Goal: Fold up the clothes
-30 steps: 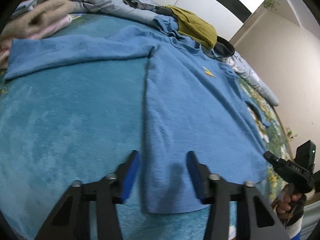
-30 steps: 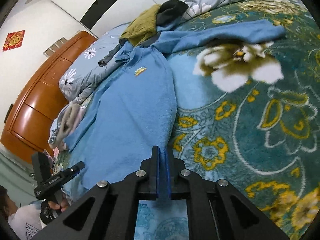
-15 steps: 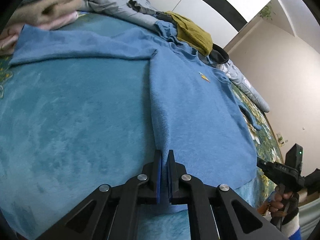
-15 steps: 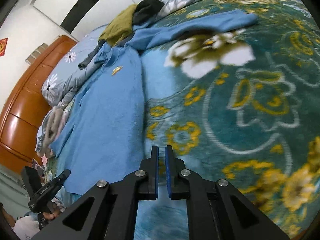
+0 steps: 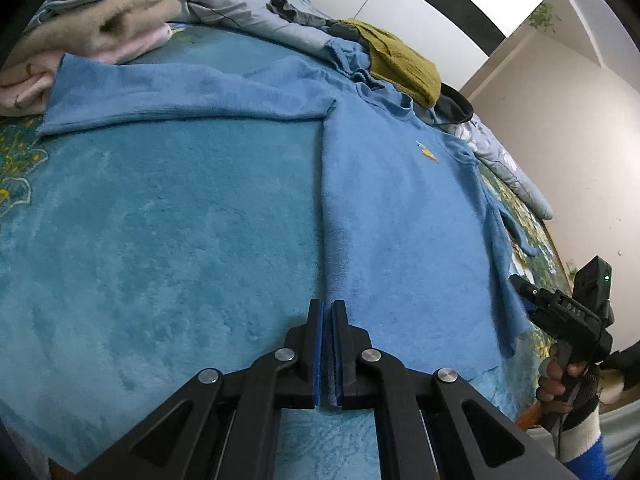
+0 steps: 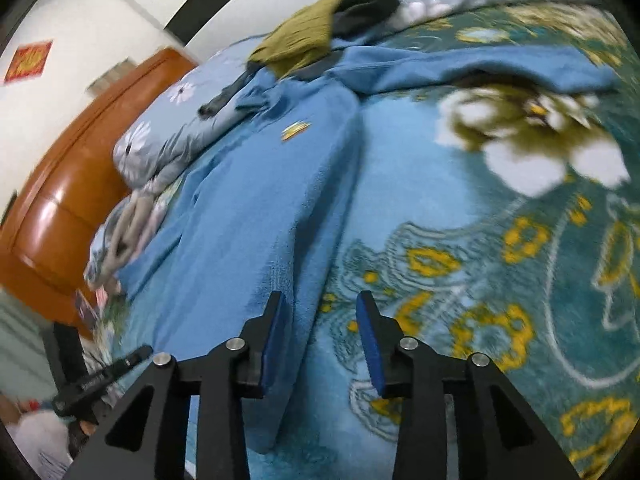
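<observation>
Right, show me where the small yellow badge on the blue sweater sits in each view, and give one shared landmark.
Left wrist view: the yellow badge is right of centre, in the upper half, on the blue sweater's chest.
Right wrist view: the badge is left of centre, in the upper part.
Shared landmark: the olive garment lying just past the sweater's collar.

Bedding, headboard, wall hanging

A teal flowered blanket (image 6: 500,240) covers the bed; a grey daisy-print quilt (image 6: 160,136) bunches along its far side before an orange wooden headboard (image 6: 60,208). A red square hanging (image 6: 28,62) marks the white wall.
</observation>
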Available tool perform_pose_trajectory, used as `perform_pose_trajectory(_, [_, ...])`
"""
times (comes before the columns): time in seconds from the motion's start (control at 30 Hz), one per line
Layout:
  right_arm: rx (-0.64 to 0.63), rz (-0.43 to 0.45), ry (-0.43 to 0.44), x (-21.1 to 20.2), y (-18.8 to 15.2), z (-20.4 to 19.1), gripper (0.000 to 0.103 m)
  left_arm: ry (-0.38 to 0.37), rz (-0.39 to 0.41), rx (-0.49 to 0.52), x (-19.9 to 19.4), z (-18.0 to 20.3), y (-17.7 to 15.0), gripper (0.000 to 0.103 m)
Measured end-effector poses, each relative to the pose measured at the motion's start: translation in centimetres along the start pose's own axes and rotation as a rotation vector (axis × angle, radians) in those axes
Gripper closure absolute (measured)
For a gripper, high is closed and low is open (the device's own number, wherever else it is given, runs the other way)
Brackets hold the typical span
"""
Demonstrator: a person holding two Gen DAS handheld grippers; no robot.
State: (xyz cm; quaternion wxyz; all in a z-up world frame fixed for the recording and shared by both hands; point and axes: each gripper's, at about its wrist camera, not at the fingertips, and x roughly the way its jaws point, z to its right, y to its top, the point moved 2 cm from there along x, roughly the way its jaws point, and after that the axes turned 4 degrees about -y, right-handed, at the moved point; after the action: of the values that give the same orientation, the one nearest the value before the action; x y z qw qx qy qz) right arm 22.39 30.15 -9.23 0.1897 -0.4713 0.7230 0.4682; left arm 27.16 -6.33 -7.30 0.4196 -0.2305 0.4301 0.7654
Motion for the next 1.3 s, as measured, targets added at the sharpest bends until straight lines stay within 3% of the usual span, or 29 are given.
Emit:
perform_pose_trajectory(0.3, [-0.003, -0.011, 0.145, -0.1, -0.9, -1.1, 0.065, 0.022, -0.035, 0.009, 1.6, 1.0, 0.3, 0.092])
perform_pose_trajectory(0.33, [0.011, -0.011, 0.153, -0.2, -0.9, -1.1, 0.068, 0.022, -0.035, 0.010, 1.6, 1.1, 0.3, 0.091])
perform_pose_trajectory(0.43, [0.034, -0.028, 0.199, -0.7, -1.0, -1.7, 0.092, 0.021, -0.033, 0.016, 1.6, 1.2, 0.2, 0.088])
perform_pose_trajectory(0.6, [-0.007, -0.021, 0.176, -2.0, -1.1, -2.9, 0.102, 0.008, -0.029, 0.023, 1.4, 1.5, 0.0, 0.080])
perform_pose_trajectory(0.87, [0.084, -0.026, 0.117, -1.8, -0.6, -0.7, 0.098, -0.027, -0.014, 0.010, 1.4, 1.5, -0.3, 0.070])
perform_pose_trajectory(0.97, [0.105, -0.041, 0.130, -0.7, -0.6, -0.7, 0.085, -0.036, -0.011, 0.014, 1.5, 1.6, -0.4, 0.067])
perform_pose_trajectory(1.3, [0.079, -0.076, 0.164, 0.1, -1.1, -2.9, 0.083, -0.048, -0.006, 0.026, 1.7, 1.9, -0.6, 0.057])
